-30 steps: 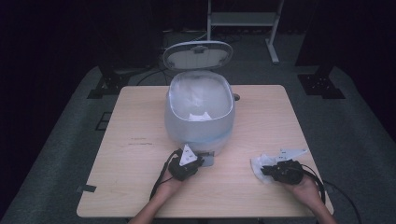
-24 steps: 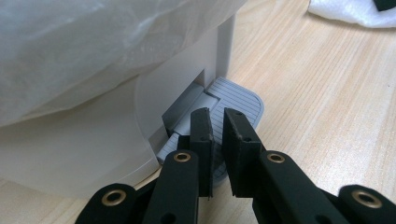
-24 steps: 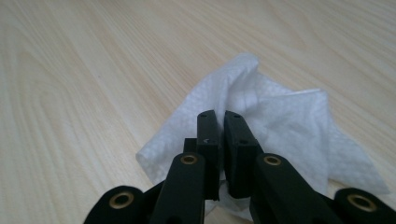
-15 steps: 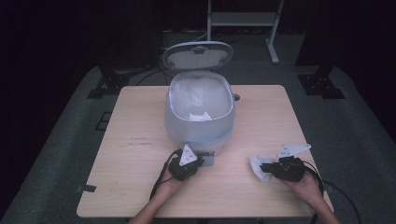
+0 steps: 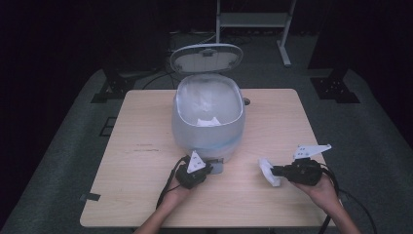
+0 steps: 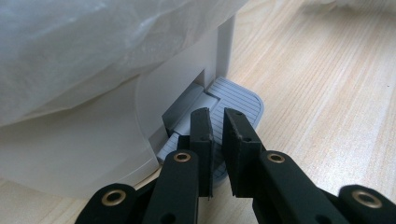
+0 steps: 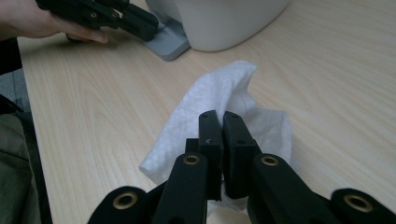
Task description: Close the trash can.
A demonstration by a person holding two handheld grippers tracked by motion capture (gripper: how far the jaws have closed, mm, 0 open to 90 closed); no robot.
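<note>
The right gripper (image 7: 219, 119) is clenched on a white tissue (image 7: 219, 116), held just above the table (image 5: 146, 161). The left gripper (image 6: 219, 121), jaws closed on nothing, presses the grey pedal (image 6: 238, 95) of the open bin (image 5: 207, 117), whose liner hides its inside.

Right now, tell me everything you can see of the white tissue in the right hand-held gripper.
The white tissue is a thin, crumpled sheet with a soft, dimpled paper texture, folded loosely on itself. The right hand-held gripper has its jaws shut on the near part, and the rest hangs forward over the pale wooden table. Whether its lower edge touches the table cannot be told. In the high view it sits at the table's front right, apart from the pedal bin and its grey pedal.
</note>
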